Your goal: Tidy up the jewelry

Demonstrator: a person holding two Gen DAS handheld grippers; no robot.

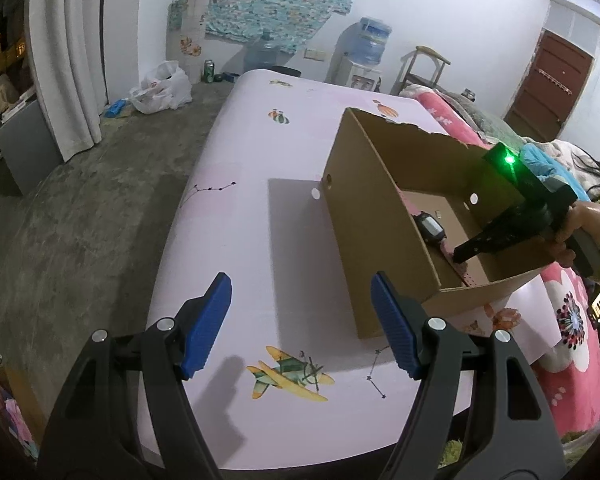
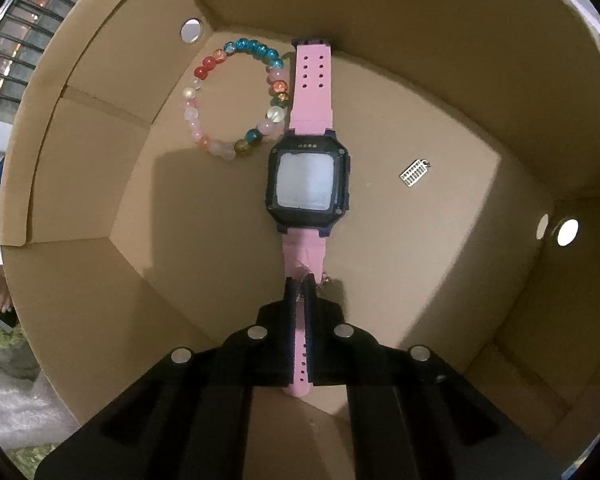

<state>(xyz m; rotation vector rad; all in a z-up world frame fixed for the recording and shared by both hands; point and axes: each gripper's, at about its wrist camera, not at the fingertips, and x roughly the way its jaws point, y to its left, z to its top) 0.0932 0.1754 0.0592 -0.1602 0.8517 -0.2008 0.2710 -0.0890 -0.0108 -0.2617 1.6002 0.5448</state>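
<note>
Right tongs [image 2: 299,280] point steeply down into box [image 2: 500,80].

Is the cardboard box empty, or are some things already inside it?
Not empty. On the floor of the cardboard box lie a pink watch, a bead bracelet and a small silver charm.

Cardboard box [image 1: 380,216] walls around watch [image 2: 308,176]
</note>
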